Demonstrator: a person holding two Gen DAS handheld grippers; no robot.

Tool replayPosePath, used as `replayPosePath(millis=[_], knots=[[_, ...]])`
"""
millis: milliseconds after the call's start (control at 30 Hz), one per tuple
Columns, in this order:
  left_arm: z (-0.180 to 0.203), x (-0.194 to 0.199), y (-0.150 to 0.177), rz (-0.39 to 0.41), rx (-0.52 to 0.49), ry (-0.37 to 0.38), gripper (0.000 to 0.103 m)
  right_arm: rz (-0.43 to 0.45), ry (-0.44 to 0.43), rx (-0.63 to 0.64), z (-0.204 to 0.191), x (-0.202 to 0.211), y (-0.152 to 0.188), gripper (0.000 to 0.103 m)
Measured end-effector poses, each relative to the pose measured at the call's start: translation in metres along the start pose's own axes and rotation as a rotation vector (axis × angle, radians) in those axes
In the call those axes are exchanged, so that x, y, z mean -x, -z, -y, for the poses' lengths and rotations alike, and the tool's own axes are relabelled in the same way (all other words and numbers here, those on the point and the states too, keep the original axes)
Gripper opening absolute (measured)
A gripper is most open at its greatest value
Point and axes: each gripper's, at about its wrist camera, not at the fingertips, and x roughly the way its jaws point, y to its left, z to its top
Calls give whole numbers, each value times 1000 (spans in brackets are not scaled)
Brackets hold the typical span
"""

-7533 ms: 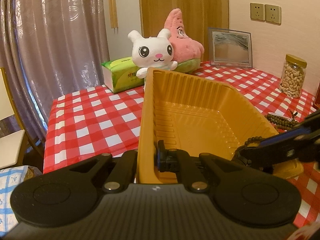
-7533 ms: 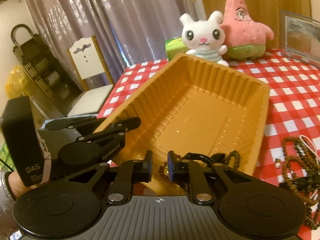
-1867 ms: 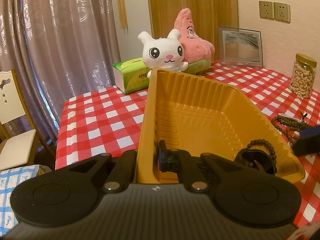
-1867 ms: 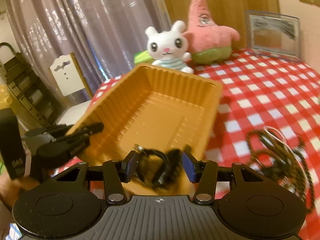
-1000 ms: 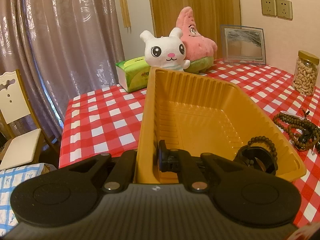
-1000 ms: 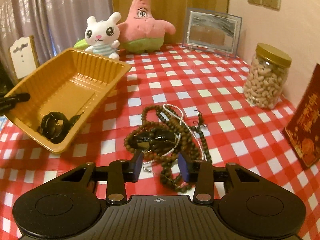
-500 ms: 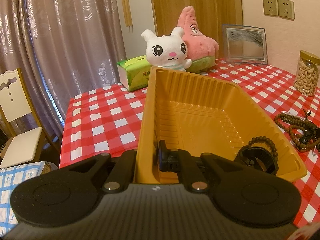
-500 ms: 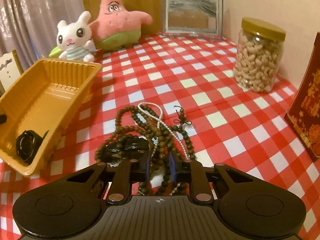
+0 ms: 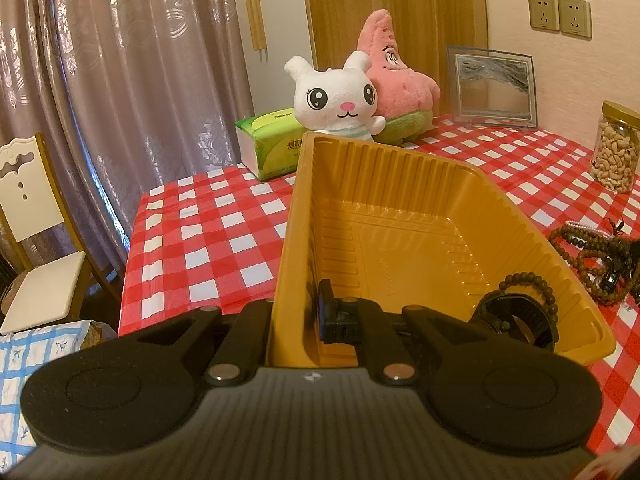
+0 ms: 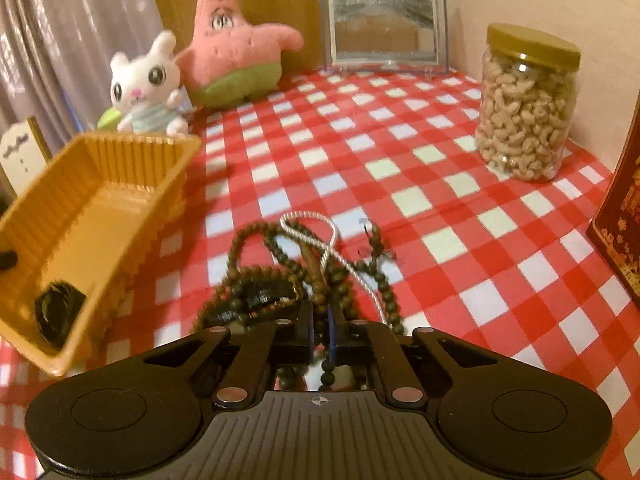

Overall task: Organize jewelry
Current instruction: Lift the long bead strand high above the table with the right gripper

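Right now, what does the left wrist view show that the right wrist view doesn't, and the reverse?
Left wrist only: the left gripper shut on the near wall of the orange tray, the tissue pack and wall sockets.

Right wrist only: the right gripper closing on a strand of the bead pile, and a red box.

Both: tray, dark bracelet inside it, beads, plush toys, cashew jar.

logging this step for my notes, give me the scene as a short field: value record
left gripper: shut on near wall of ribbed orange plastic tray
right gripper: jaws closing on tangled brown wooden bead strands
in tray: dark bead bracelet and black band
still on red-and-white checked tablecloth: brown bead strands, white pearl string
background: lidded jar of cashews, white bunny plush
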Motion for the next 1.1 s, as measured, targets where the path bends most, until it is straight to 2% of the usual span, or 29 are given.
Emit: replayPosePath(millis=[133,333,467,1100], knots=[[0,0,0,1,-2,0,6,68,-59,-24,-9,16,-18,6],[0,0,0,1,-1,-1,6,168,-179,7,-39,44,-44,6],[1,1,1,5,-5,1,6,210,-225,18,-52,63,-58,6],[4,3,-1,13,-12,4,5,330,-284,43,-75,141,-105,6]])
